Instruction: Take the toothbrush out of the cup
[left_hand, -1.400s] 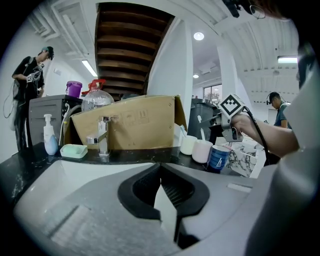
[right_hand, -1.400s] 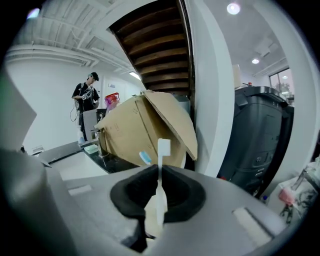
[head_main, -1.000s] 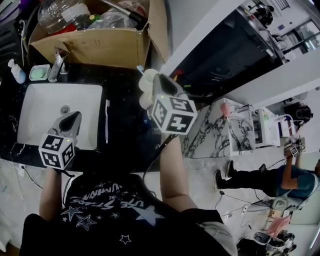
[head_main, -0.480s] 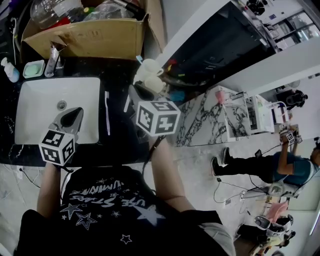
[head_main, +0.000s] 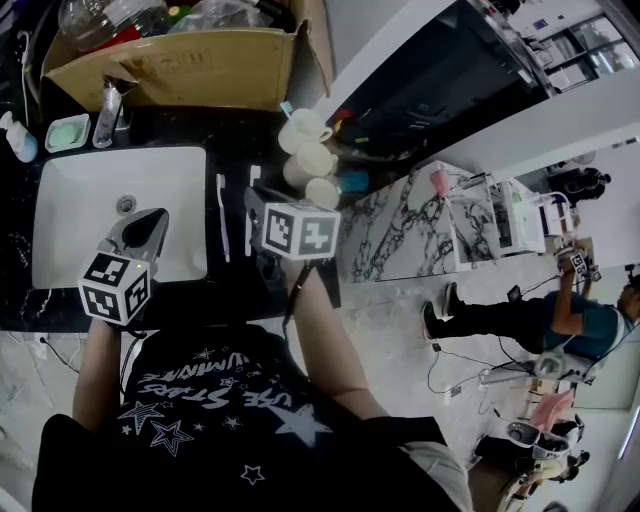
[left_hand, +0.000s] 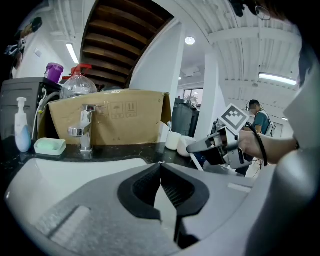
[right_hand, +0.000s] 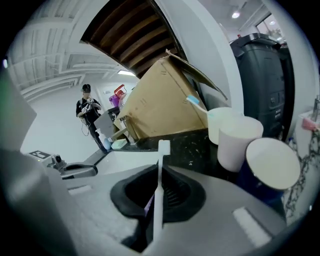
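My right gripper (right_hand: 160, 172) is shut on a white toothbrush (right_hand: 159, 200), whose head stands up past the jaws. In the head view the right gripper (head_main: 257, 203) holds this toothbrush (head_main: 250, 208) over the black counter, to the left of three cups. The far white cup (right_hand: 224, 121) has a blue-headed toothbrush (right_hand: 195, 103) in it. A second white cup (right_hand: 240, 141) and a dark blue cup (right_hand: 272, 164) stand nearer. Another white toothbrush (head_main: 221, 215) lies on the counter beside the sink. My left gripper (head_main: 148, 225) hangs over the sink, shut and empty (left_hand: 160, 166).
A white sink (head_main: 80, 190) with a chrome faucet (head_main: 110, 108) is set in the black counter. Behind it are a cardboard box (head_main: 190, 70), a green soap dish (head_main: 66, 133) and a soap bottle (head_main: 20, 140). A person (head_main: 560, 320) stands on the floor at the right.
My right gripper has moved left and toward me, away from the cups, with the white toothbrush in it. The left gripper has stayed over the sink.
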